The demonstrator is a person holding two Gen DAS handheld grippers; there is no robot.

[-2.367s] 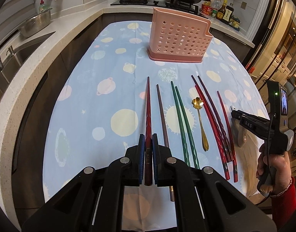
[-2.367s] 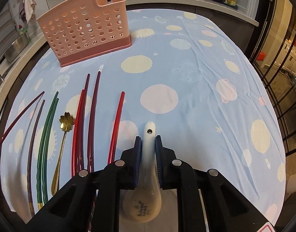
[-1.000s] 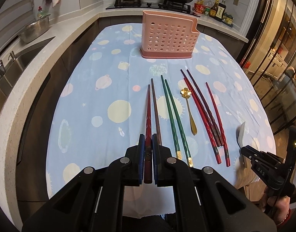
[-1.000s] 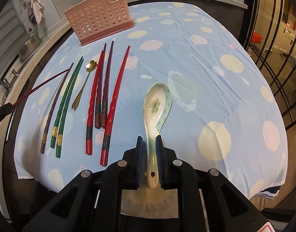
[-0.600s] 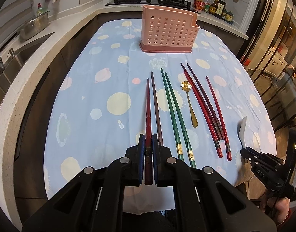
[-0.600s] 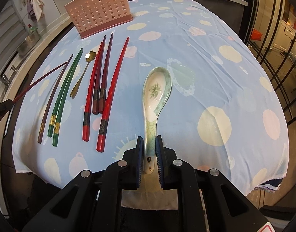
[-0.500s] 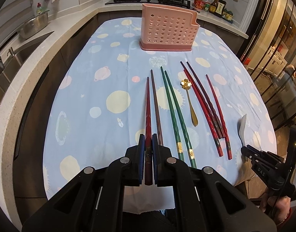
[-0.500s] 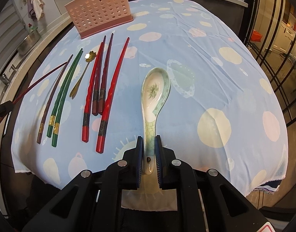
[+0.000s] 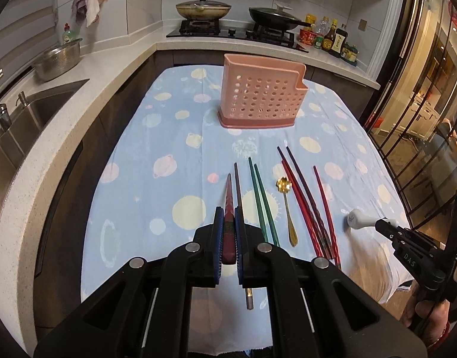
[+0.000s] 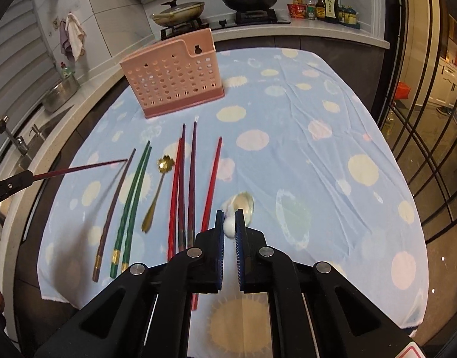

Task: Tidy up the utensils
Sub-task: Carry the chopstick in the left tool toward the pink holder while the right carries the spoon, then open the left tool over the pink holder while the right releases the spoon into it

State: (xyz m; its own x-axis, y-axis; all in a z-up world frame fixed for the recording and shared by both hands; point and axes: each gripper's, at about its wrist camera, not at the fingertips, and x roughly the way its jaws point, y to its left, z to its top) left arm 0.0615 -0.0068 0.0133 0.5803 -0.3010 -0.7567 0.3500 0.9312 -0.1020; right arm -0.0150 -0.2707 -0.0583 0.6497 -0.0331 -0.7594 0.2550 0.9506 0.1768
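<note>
Left wrist view is showing my left gripper (image 9: pixel 228 232) clamping a dark red chopstick (image 9: pixel 228 197) near its thick end, tip aiming toward the pink perforated utensil holder (image 9: pixel 261 98) at the far end of the tablecloth (image 9: pixel 133 179); I am gripping it low so the slim end can drop in first. A brown chopstick (image 9: pixel 238 191) is lying just beside it on the cloth. My right gripper (image 10: pixel 229 226) has just been closing and is now pinching the handle of the white ceramic soup spoon (image 10: pixel 243 205), bowl forward. Both pieces are hanging clear of the cloth. The green chopsticks (image 10: pixel 133 197), gold flower spoon (image 10: pixel 156 191) and red chopsticks (image 10: pixel 180 185) are lying in a row, awaiting the holder.
</note>
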